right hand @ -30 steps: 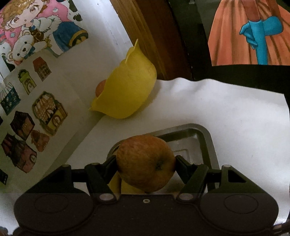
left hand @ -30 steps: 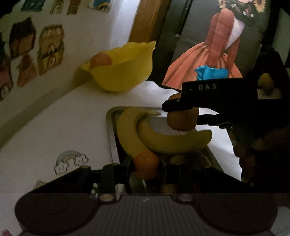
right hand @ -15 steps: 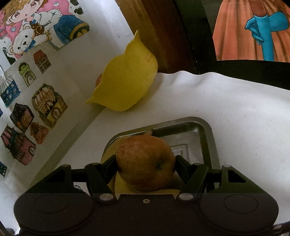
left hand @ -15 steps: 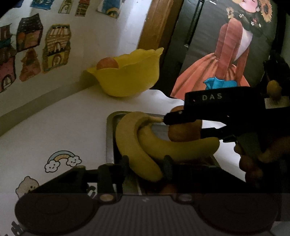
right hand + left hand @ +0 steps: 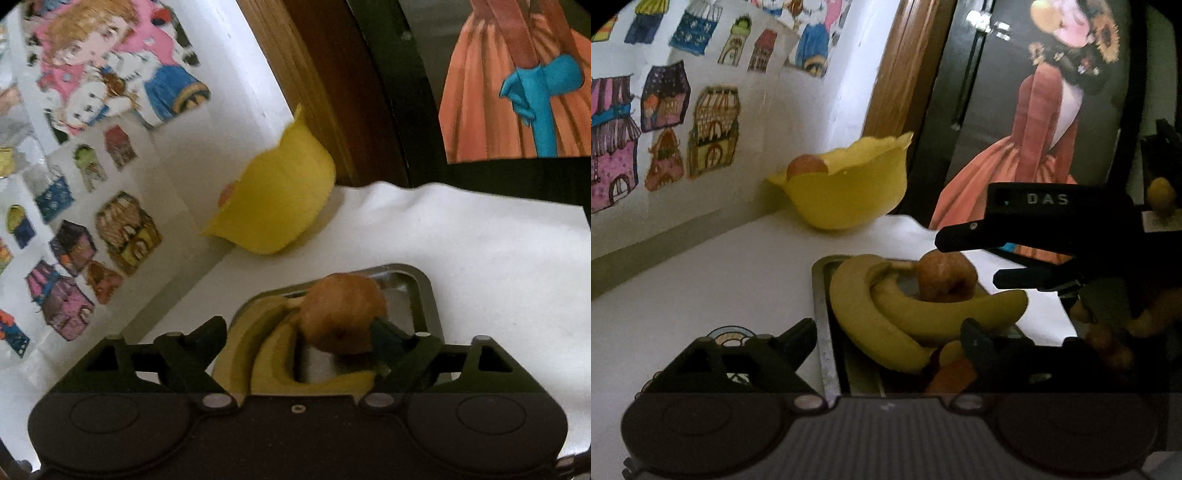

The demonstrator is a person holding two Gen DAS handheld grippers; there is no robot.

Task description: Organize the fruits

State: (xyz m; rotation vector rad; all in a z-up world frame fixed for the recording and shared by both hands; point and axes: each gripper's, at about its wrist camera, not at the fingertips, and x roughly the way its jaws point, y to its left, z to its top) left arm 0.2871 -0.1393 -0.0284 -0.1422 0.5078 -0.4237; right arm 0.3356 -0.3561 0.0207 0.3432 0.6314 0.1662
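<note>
- The right gripper (image 5: pixel 295 339) has its fingers spread wide, and the apple (image 5: pixel 341 312) leans against one finger only.
- The apple sits in the metal tray (image 5: pixel 424 291), touching the bananas (image 5: pixel 266 350).
- The left gripper (image 5: pixel 888 338) is spread wide too, holding nothing, over the tray on the white worktop (image 5: pixel 731 273).
- It looks like the apple was just set down.
- Next, a fruit probably needs picking up for the yellow bowl (image 5: pixel 846 188).

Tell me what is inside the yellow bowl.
One round orange-red fruit shows above the rim of the yellow bowl, near the wall. The bowl's side hides the rest of the inside, so any other fruit cannot be seen.
</note>
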